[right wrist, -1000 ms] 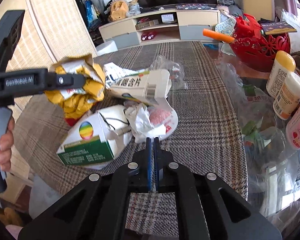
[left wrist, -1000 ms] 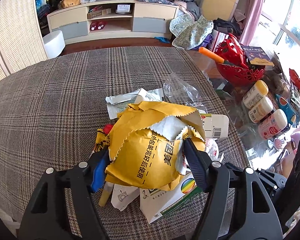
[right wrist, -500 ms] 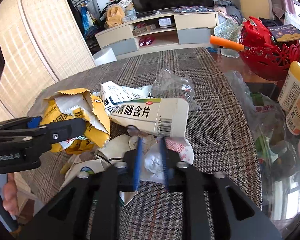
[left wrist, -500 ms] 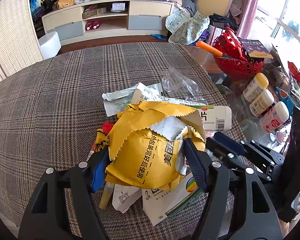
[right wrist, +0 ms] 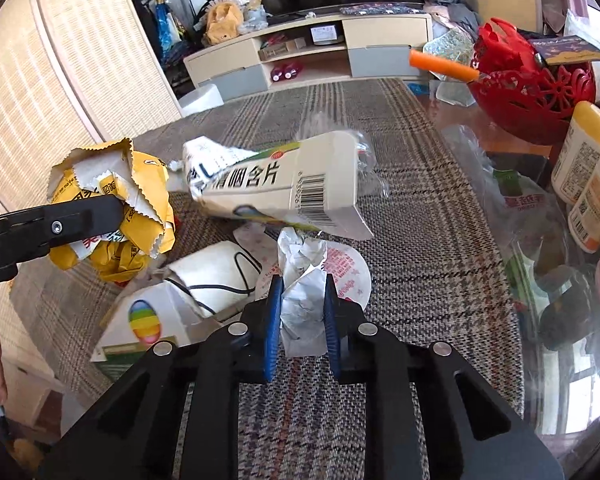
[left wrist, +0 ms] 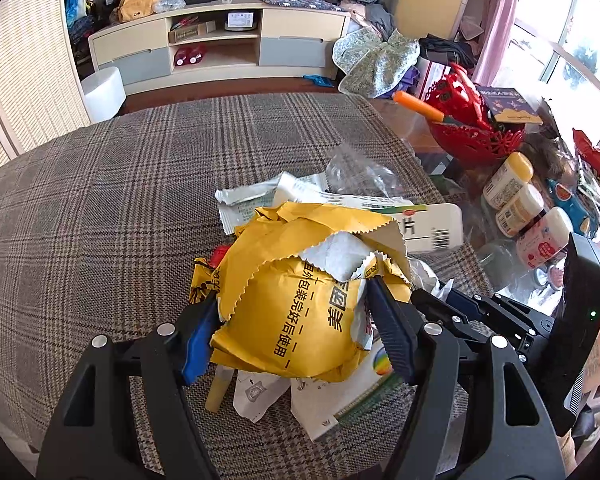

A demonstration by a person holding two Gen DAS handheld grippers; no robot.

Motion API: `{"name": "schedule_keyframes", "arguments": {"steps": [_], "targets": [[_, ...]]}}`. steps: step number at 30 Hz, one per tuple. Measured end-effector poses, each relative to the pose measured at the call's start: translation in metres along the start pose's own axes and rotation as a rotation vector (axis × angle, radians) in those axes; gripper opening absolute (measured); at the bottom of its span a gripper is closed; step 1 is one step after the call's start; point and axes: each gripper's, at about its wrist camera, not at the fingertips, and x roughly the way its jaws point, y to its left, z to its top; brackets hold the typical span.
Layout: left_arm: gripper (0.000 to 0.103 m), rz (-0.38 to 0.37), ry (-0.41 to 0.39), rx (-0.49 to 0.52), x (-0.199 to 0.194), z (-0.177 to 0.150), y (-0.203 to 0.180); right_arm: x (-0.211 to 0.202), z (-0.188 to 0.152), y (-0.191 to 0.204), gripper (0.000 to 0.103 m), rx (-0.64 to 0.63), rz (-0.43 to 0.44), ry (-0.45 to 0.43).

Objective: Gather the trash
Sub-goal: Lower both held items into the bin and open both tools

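My left gripper is shut on a crumpled yellow paper bag and holds it over a pile of trash on the checked tablecloth. The bag also shows in the right wrist view. My right gripper has its jaws partly open around a crumpled white paper; the blue pads touch its sides. A white medicine box lies tilted just beyond it. A torn white and green carton and a round foil lid lie under and beside the paper.
Clear plastic wrap lies at the far side of the pile. A red basket with an orange handle, several bottles and plastic bags stand on the glass table part at the right. A TV cabinet stands behind.
My right gripper opened from fully shut, moved forward into the pile and now brackets the crumpled white paper. The medicine box shifted. My left gripper kept holding the yellow bag.
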Motion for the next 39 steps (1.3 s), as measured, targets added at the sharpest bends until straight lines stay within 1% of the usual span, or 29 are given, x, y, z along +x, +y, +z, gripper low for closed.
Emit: {"name": "schedule_keyframes", "arguments": {"steps": [5, 9, 11, 14, 18, 23, 26, 28, 31, 34, 37, 39], "targets": [[0.066, 0.001, -0.047, 0.003, -0.041, 0.001, -0.007, -0.041, 0.005, 0.012, 0.021, -0.020, 0.013, -0.047], [0.067, -0.012, -0.099, -0.001, -0.086, -0.013, -0.012, -0.086, -0.003, 0.027, 0.021, -0.043, 0.020, -0.087], [0.068, -0.041, -0.115, -0.013, -0.106, -0.031, -0.013, -0.104, -0.013, 0.034, 0.021, -0.060, 0.014, -0.094], [0.068, -0.074, -0.133, -0.031, -0.127, -0.066, -0.014, -0.129, -0.039, 0.045, 0.021, -0.091, 0.012, -0.085], [0.068, -0.049, -0.114, -0.032, -0.137, -0.122, -0.015, -0.146, -0.089, 0.051, 0.021, -0.101, 0.022, -0.052], [0.068, -0.023, -0.077, -0.046, -0.131, -0.180, -0.013, -0.141, -0.151, 0.054, 0.022, -0.082, 0.042, 0.023], [0.068, -0.032, -0.033, -0.064, -0.116, -0.208, -0.010, -0.129, -0.180, 0.052, 0.022, -0.058, 0.057, 0.080], [0.068, -0.043, 0.009, -0.082, -0.100, -0.227, -0.009, -0.118, -0.197, 0.055, 0.022, -0.058, 0.047, 0.108], [0.068, -0.045, 0.058, -0.082, -0.075, -0.249, -0.009, -0.104, -0.216, 0.055, 0.022, -0.046, 0.058, 0.140], [0.068, -0.038, 0.091, -0.073, -0.052, -0.265, -0.006, -0.085, -0.233, 0.052, 0.022, -0.039, 0.060, 0.189], [0.068, -0.029, 0.135, -0.028, -0.030, -0.276, -0.008, -0.068, -0.245, 0.050, 0.023, -0.033, 0.064, 0.232], [0.069, -0.041, 0.162, 0.001, -0.018, -0.281, -0.011, -0.058, -0.250, 0.048, 0.023, -0.024, 0.070, 0.258]]}}
